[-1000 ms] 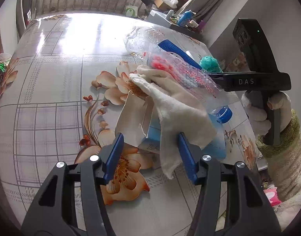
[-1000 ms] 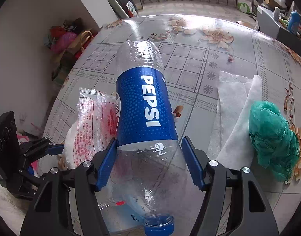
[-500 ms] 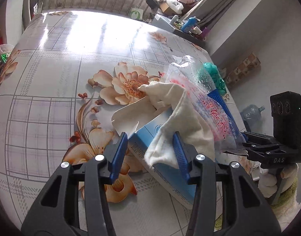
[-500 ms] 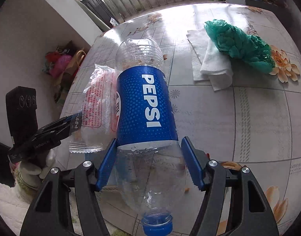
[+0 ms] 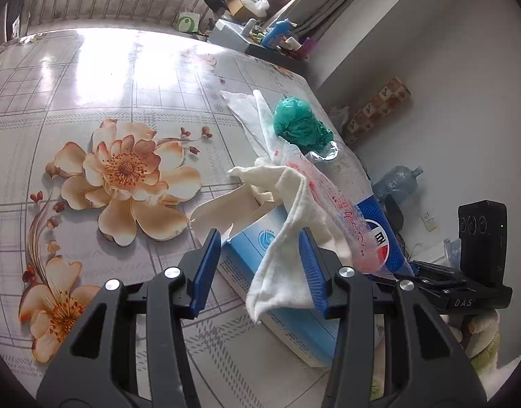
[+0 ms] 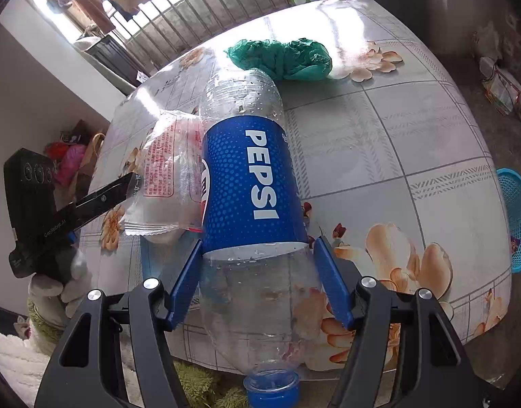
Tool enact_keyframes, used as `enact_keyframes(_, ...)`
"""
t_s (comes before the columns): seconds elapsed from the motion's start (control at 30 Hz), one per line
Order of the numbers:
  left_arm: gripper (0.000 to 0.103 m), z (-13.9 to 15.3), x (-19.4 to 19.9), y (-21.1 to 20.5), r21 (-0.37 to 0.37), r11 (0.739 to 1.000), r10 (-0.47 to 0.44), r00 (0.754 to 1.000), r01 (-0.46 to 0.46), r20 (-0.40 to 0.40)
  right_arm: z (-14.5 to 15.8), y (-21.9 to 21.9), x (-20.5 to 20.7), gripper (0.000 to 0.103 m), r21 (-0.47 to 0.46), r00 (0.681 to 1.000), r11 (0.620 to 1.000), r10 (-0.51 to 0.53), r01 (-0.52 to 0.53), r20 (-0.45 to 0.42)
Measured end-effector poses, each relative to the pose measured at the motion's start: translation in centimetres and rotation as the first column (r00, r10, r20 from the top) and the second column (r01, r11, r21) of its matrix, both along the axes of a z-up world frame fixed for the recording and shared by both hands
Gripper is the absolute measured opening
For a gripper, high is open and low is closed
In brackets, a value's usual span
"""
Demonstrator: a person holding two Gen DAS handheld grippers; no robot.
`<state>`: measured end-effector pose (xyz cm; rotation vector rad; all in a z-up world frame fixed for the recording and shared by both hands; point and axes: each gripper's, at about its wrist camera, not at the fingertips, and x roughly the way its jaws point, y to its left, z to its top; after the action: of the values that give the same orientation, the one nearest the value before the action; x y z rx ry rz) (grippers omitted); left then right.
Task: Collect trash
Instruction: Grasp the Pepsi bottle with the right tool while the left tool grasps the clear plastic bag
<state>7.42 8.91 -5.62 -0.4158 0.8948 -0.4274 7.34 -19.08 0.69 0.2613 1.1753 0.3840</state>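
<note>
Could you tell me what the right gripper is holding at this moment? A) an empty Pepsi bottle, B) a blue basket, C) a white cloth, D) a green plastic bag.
A: in the right wrist view the right gripper has its blue fingers pressed on both sides of the clear Pepsi bottle, cap toward the camera, while the green bag lies apart on the table.

Pepsi bottle clamped in my right hand-held gripper (image 6: 257, 278)

My blue pads squeeze the clear plastic Pepsi bottle with blue label (image 6: 250, 183), cap toward me, above the floral-patterned surface (image 6: 413, 142); a crumpled green plastic bag (image 6: 280, 57) lies beyond it.
</note>
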Motion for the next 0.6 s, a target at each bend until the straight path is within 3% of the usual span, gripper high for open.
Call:
enact_keyframes(0.23,0.044,2.6,-2.1,1.6,0.012,1.000,0.012,0.997,-0.013,0.072,0.0,-3.1,-1.5,0.064,-0.002,0.994,0.994,-0.107,0.107,0.010)
enact_keyframes(0.43,0.044,5.9,-2.3,-1.3,-0.005,0.994,-0.107,0.975,0.110,0.193,-0.1,-4.8,-1.6,0.064,-0.005,0.982,0.982,-0.188,0.188,0.027)
enact_keyframes(0.6,0.044,5.5,-0.7,-5.7,0.042,0.982,-0.190,0.971,0.186,0.147,-0.4,-5.4,-1.4,0.064,0.011,0.977,0.978,-0.209,0.209,0.040)
